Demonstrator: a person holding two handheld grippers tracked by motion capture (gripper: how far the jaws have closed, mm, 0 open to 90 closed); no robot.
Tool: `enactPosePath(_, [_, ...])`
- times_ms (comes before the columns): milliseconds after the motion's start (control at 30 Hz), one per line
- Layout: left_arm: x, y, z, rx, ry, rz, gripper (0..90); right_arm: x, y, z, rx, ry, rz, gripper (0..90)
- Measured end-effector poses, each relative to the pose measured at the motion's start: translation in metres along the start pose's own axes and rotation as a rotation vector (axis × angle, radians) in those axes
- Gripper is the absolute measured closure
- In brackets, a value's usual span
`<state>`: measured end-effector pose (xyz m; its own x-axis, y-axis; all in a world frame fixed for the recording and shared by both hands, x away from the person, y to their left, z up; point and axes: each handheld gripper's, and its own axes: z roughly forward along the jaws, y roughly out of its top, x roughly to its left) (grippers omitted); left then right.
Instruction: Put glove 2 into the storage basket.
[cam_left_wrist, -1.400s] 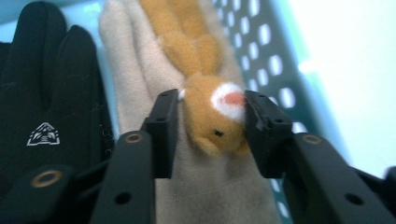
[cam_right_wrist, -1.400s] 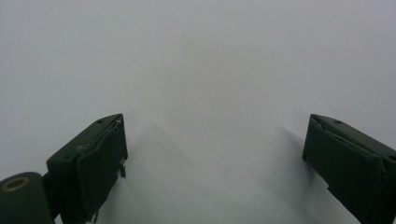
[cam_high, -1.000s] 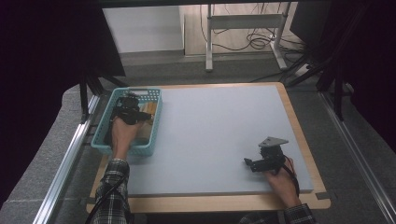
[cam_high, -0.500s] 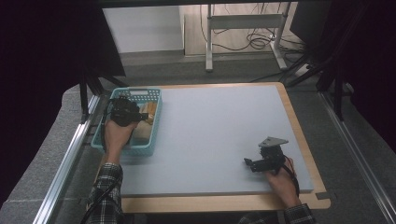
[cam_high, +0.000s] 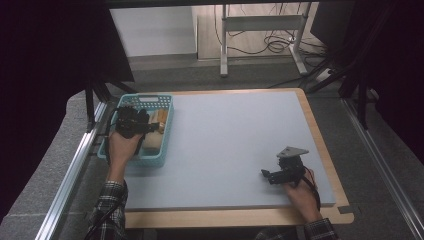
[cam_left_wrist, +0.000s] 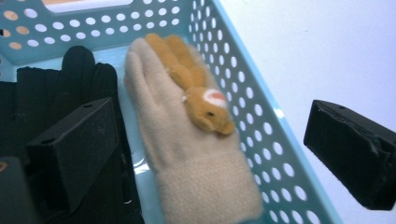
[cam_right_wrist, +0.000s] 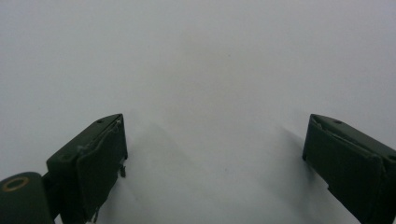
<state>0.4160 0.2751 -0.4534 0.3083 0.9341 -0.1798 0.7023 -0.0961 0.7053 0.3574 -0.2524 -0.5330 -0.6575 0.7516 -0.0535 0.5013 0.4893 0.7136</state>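
Observation:
A teal perforated basket (cam_high: 148, 97) stands at the table's left edge. Inside it lies a cream glove (cam_left_wrist: 187, 154) with a small orange plush animal (cam_left_wrist: 196, 88) on its back, next to black gloves (cam_left_wrist: 79, 70). My left gripper (cam_high: 150, 125) hovers over the basket. Its jaws have just been opening and now stand wide apart (cam_left_wrist: 210, 135). The cream glove lies below and between them, and the pads do not press on it. My right gripper (cam_high: 267, 175) rests low over the mat at the front right, open (cam_right_wrist: 215, 140), with nothing between its fingers.
A pale blue mat (cam_high: 235, 135) covers the wooden table (cam_high: 320, 135). A metal rail (cam_high: 70, 175) runs along the left side. Desk legs and cables (cam_high: 260, 40) stand on the floor behind the table.
The left hand has drawn back a little toward the near side over the basket, and its jaws look wider. The right hand has kept still.

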Motion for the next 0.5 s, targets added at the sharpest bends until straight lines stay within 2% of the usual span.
enactPosePath(200, [-0.007, -0.002, -0.007, -0.007, -0.005, 0.038, 2.1, 0.0, 0.0, 0.0, 0.0, 0.0, -0.001, 6.1])
enactPosePath(500, [-0.024, -0.004, -0.015, -0.036, -0.064, 0.08, 1.5, 0.0, 0.0, 0.0, 0.0, -0.001, -0.001, 6.1])
